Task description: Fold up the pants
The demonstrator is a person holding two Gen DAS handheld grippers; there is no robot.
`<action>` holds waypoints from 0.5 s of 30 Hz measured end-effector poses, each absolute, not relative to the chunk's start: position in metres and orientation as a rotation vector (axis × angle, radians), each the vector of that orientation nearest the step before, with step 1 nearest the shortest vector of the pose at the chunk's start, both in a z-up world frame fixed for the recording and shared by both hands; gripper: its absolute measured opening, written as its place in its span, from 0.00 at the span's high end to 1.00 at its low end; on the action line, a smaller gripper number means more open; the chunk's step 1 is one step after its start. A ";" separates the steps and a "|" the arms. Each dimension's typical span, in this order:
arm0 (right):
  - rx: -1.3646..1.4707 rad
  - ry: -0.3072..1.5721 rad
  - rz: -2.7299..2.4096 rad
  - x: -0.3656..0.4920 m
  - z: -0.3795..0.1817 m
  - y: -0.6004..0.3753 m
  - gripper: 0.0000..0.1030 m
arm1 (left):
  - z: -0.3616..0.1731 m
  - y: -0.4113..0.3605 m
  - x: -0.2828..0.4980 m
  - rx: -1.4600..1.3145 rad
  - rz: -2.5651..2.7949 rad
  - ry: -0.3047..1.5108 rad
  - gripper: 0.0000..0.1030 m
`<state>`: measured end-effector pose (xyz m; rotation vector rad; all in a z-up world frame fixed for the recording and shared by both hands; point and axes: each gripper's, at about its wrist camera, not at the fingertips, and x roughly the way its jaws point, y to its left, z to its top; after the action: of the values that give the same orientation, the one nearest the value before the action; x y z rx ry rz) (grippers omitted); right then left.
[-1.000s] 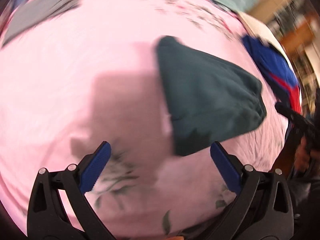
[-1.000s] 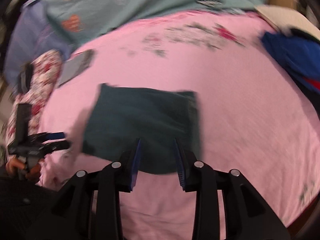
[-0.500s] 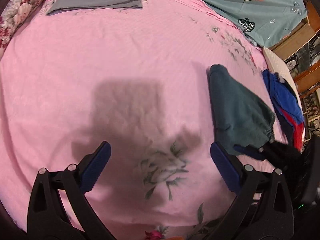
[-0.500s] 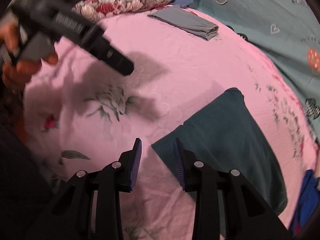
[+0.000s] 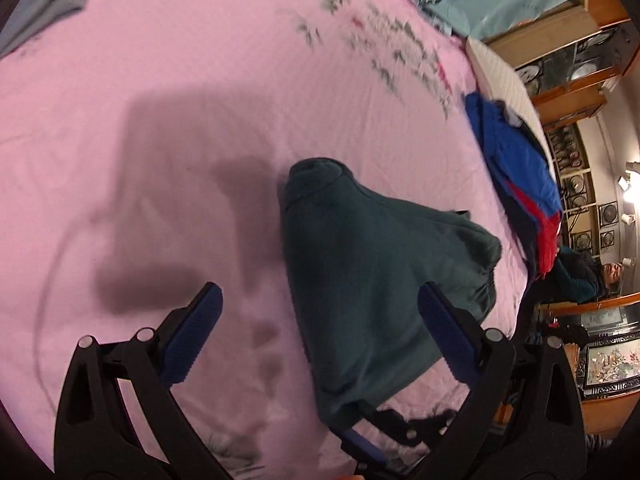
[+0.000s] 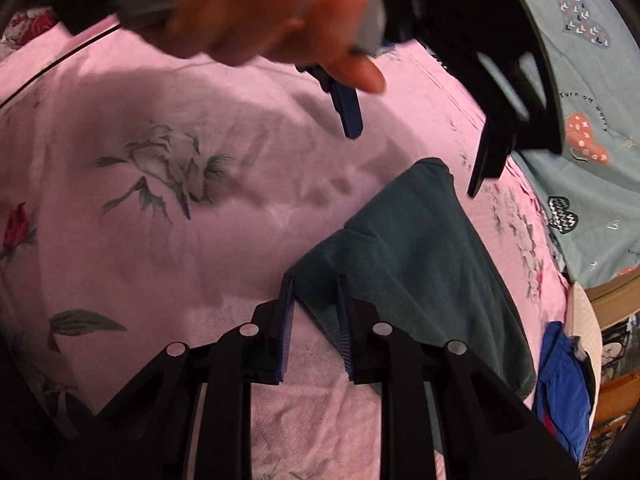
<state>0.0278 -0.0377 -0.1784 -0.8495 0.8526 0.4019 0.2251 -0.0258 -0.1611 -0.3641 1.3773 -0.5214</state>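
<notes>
1. While the right gripper (image 6: 316, 292) works at the near corner of the folded dark green pants (image 6: 420, 264), its jaws are closing, with that corner's edge between the pads; full contact cannot be confirmed from the right wrist view.
2. Change from half a second ago: the same corner lay just ahead of the right jaws and outside them. It now sits between them, so the grasp step has begun.
3. The left gripper (image 5: 320, 324) is released, jaws spread wide and empty. It hovers above the pants (image 5: 372, 280), where half a second ago it faced mostly bare sheet with the garment off to the side.
4. The pants lie in a compact folded bundle on the pink floral bedsheet (image 5: 180, 100), near the bed's front edge. The far end is slightly rumpled.
5. The person's left hand (image 6: 260, 12) appears at the top of the right wrist view, carrying the left gripper over the bed.
6. A blue and red garment (image 5: 520, 168) lies near the right edge of the bed, apart from the pants.
7. Judgement: the folding appears largely done. The corner grasp likely serves a last fold or a relocation of the bundle. A shallow bite may take only the top layer and let the fold open.
</notes>
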 end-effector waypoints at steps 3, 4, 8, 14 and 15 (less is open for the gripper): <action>-0.858 0.850 0.367 0.026 -0.180 -0.033 0.94 | -0.170 -0.034 0.233 -0.361 -0.520 1.396 0.08; -0.861 0.845 0.351 0.020 -0.180 -0.032 0.96 | -0.169 -0.038 0.236 -0.347 -0.536 1.383 0.25; -0.873 0.806 0.316 0.008 -0.168 -0.029 0.97 | -0.171 -0.044 0.242 -0.328 -0.578 1.373 0.81; -0.854 0.825 0.312 0.000 -0.164 -0.027 0.97 | -0.167 -0.047 0.239 -0.263 -0.588 1.317 0.89; -0.853 0.841 0.324 0.000 -0.168 -0.027 0.97 | -0.168 -0.046 0.239 -0.266 -0.585 1.309 0.89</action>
<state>0.0004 -0.0266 -0.1677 -0.8527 0.8409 0.3240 0.2391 -0.0462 -0.1676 -0.2661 1.3088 -0.5848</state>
